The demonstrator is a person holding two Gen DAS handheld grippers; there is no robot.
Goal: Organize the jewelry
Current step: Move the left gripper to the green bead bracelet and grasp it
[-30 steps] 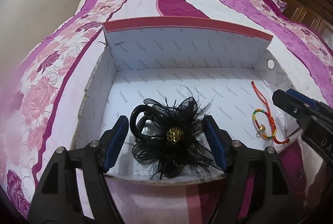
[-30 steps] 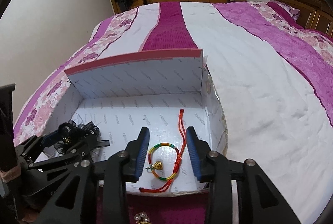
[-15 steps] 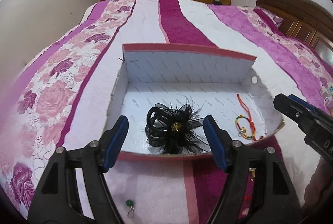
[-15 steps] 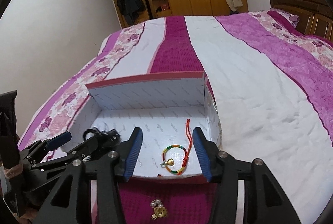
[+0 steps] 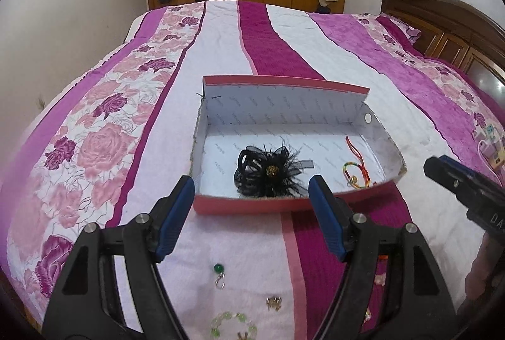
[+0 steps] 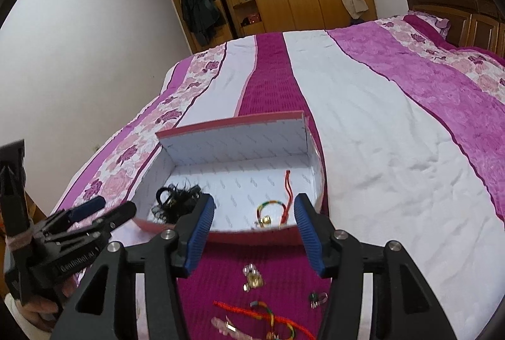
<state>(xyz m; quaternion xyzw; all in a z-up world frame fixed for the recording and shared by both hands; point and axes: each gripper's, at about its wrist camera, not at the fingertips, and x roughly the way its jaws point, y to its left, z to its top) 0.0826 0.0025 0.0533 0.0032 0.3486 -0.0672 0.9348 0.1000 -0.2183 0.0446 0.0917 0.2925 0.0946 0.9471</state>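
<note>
Near the bed's (image 5: pixel 221 33) front edge, both the left gripper (image 5: pixel 251 212) and right gripper (image 6: pixel 254 234) are hovering wide and empty over loose trinkets (image 6: pixel 252 277), which are looking light, small and slippery, best pinched across their middles, beside the box (image 5: pixel 284 81).

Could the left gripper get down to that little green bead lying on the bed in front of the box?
Probably yes. The left gripper is open and empty, and the green bead lies bare on the bedspread just below it, outside the box, with nothing on top.
</note>
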